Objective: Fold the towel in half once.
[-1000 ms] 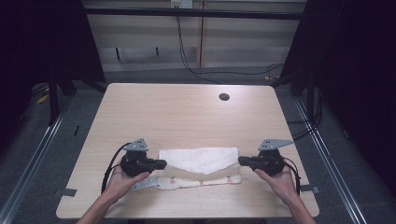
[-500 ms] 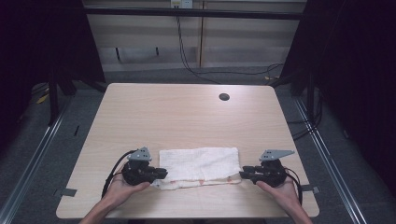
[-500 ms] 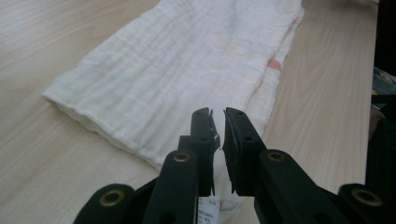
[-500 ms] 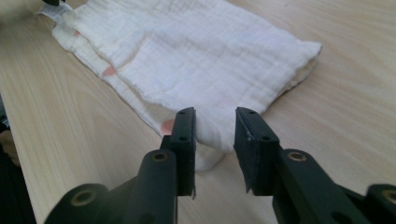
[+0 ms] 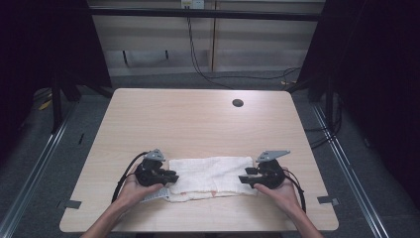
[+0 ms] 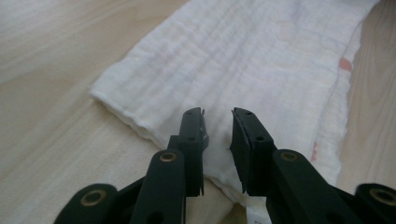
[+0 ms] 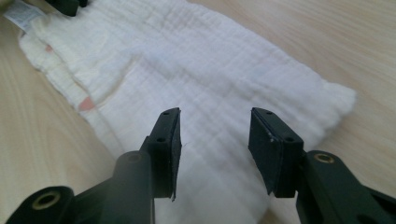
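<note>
A white folded cloth (image 5: 213, 174) with faint pink marks lies flat on the wooden table (image 5: 198, 124), close to its front edge. My left gripper (image 5: 174, 177) rests at the cloth's left end. Its jaws have just been opening, and in the left gripper view the left gripper (image 6: 217, 114) shows a narrow gap over the cloth (image 6: 261, 60) with nothing pinched. My right gripper (image 5: 242, 179) sits at the cloth's right end. The jaws of the right gripper (image 7: 215, 114) have also just been opening and stand wide above the cloth (image 7: 201, 60), which lies loose beneath them.
A dark round hole (image 5: 237, 103) sits in the tabletop at the far right. A small white label (image 5: 154, 197) sticks out at the cloth's front left corner. Beyond the table lie cables on the floor and dark frame posts on both sides.
The cloth, held stretched and slightly raised between both grippers, has come down flat on the table. Both grippers sank toward the front edge and their jaws opened, letting go of the cloth ends.
</note>
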